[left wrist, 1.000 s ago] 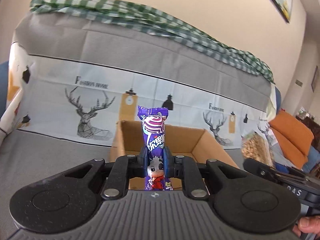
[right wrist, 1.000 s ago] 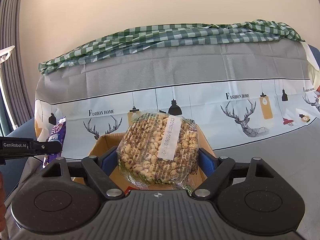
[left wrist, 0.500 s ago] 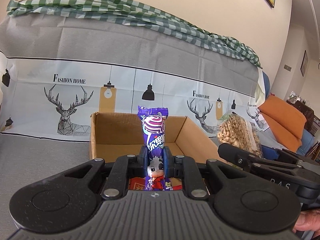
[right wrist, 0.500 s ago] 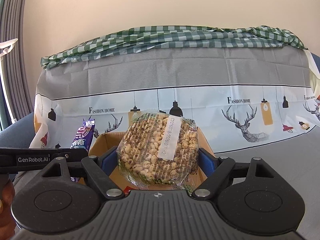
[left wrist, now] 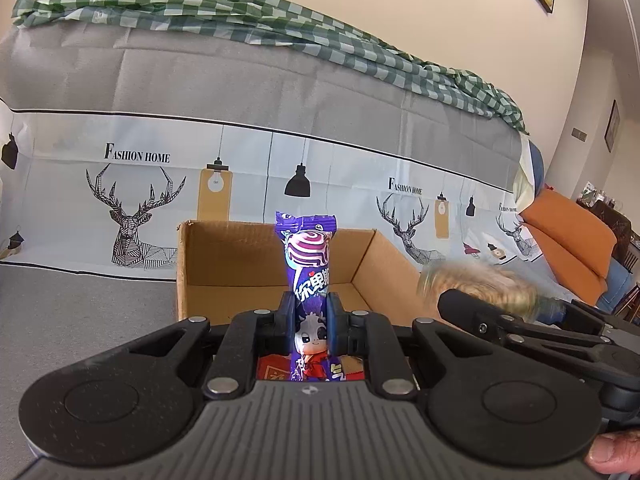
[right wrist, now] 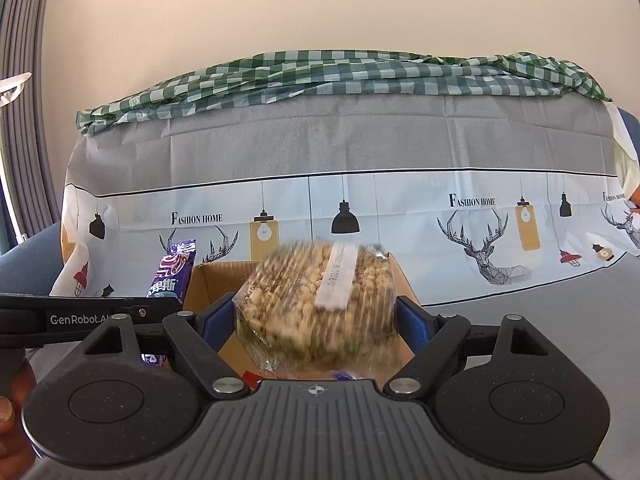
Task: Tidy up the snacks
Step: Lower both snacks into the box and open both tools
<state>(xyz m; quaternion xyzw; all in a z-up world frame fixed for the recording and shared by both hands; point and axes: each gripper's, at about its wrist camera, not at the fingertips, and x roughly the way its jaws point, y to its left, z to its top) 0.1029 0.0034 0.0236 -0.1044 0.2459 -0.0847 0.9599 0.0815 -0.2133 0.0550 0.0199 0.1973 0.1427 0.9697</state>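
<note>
Count: two grippers, two held snacks, one cardboard box.

The left gripper (left wrist: 311,312), at lower centre of the left wrist view, has its two fingers closed tightly on one purple candy packet (left wrist: 307,264). The packet stands upright between the pads. It is a narrow glossy foil sachet with a crimped, serrated top edge, a purple-and-white swirl print, white characters, and a cartoon figure in red lower down. In the right wrist view the same packet (right wrist: 173,276) appears at middle left, beside the box's left wall.

The right gripper (right wrist: 316,316), at lower centre of the right wrist view, has its fingers spread wide and pressed against both sides of one round puffed-grain cake (right wrist: 316,304). The cake is a disc of pale, knobbly kernels sealed in clear crinkled film with a white rectangular label; it is motion-blurred. In the left wrist view it (left wrist: 476,284) shows at middle right.

The cardboard box (left wrist: 224,264) is open-topped, brown, corrugated, with straight walls. It sits at frame centre, behind both held snacks. A red packet (left wrist: 272,368) lies low in it, mostly hidden.

Behind stands a sofa under a smooth printed cover (left wrist: 120,184) with deer and lamp motifs. A crumpled green checked cloth (left wrist: 240,20) lies along its top. Orange cushions (left wrist: 568,236) are at right.
</note>
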